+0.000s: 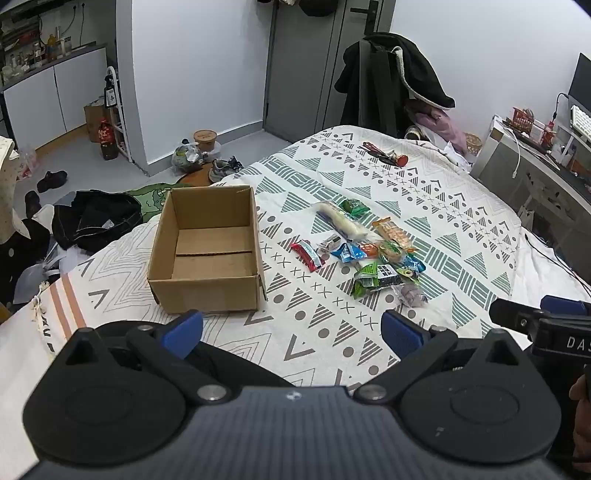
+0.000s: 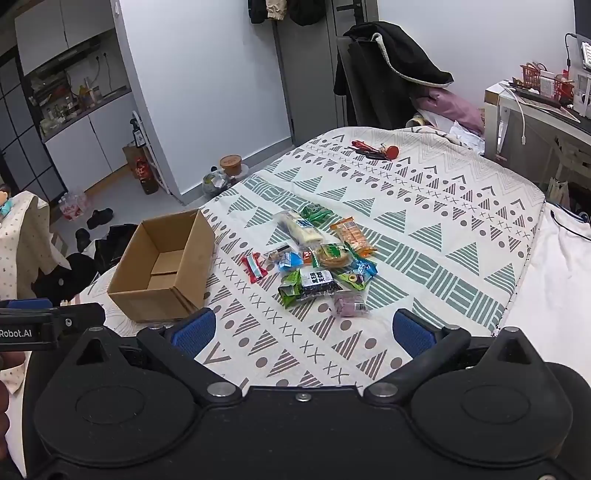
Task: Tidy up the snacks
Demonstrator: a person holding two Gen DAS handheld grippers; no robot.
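Both grippers, left gripper (image 1: 291,328) and right gripper (image 2: 303,332), hover spread and empty; start with the near purple packet (image 2: 349,304), then drop it squarely into the cardboard box (image 2: 162,269) on the left.

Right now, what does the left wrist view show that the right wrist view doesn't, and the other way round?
Only the left wrist view shows the grey sneakers on the floor by the bed and the whole bare floor of the cardboard box. Only the right wrist view shows the clothes hanging on the door and the box's outer right wall. Both show the empty box, the snack pile to its right on the patterned blanket, and an open claw, left and right.
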